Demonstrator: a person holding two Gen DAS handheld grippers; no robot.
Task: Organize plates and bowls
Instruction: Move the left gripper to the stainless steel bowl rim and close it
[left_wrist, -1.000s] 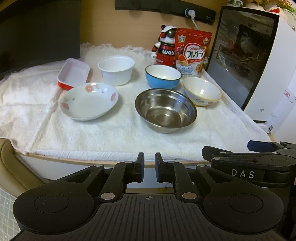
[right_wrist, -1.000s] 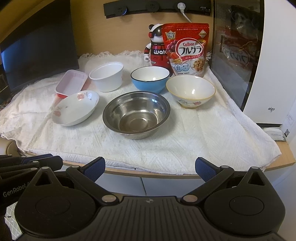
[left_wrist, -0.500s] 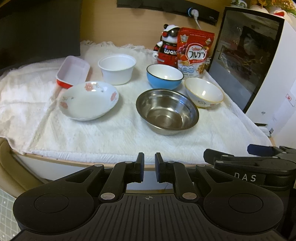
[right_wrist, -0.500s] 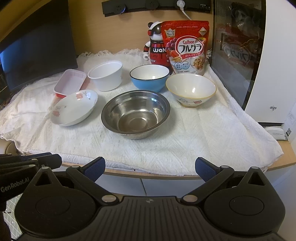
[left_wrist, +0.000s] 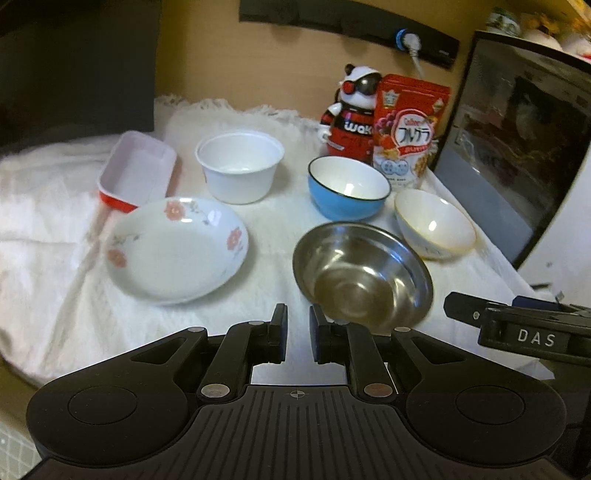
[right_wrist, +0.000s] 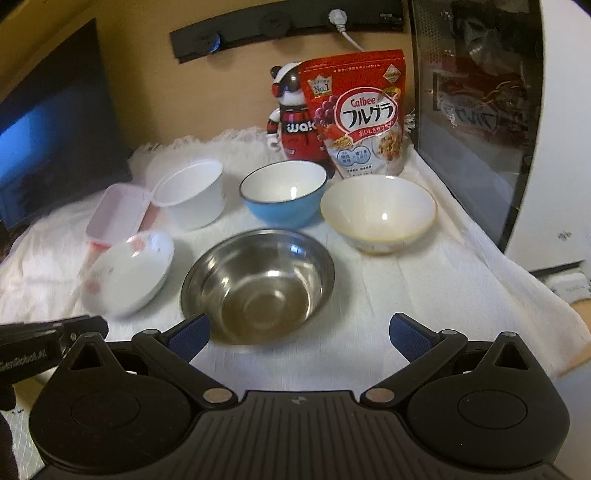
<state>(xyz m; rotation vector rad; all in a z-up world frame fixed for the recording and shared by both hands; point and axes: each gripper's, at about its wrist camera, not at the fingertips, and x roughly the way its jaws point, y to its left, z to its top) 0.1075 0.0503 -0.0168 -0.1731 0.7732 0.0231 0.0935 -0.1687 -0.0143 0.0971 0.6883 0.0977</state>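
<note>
A white cloth (right_wrist: 406, 295) is spread over the surface. A steel bowl (right_wrist: 258, 284) is seen at its middle front, with a floral plate (left_wrist: 177, 247) to its left. Behind them a red-sided rectangular dish (left_wrist: 136, 173), a white cup-shaped bowl (left_wrist: 240, 166), a blue bowl (right_wrist: 284, 192) and a cream bowl (right_wrist: 376, 214) are lined up. A cereal bag (right_wrist: 358, 110) and a toy figure (right_wrist: 291, 118) are stood at the back. The left tongs (left_wrist: 295, 334) are held nearly together, empty, near the steel bowl. The right tongs (right_wrist: 297, 334) are spread wide apart, empty, before that bowl.
</note>
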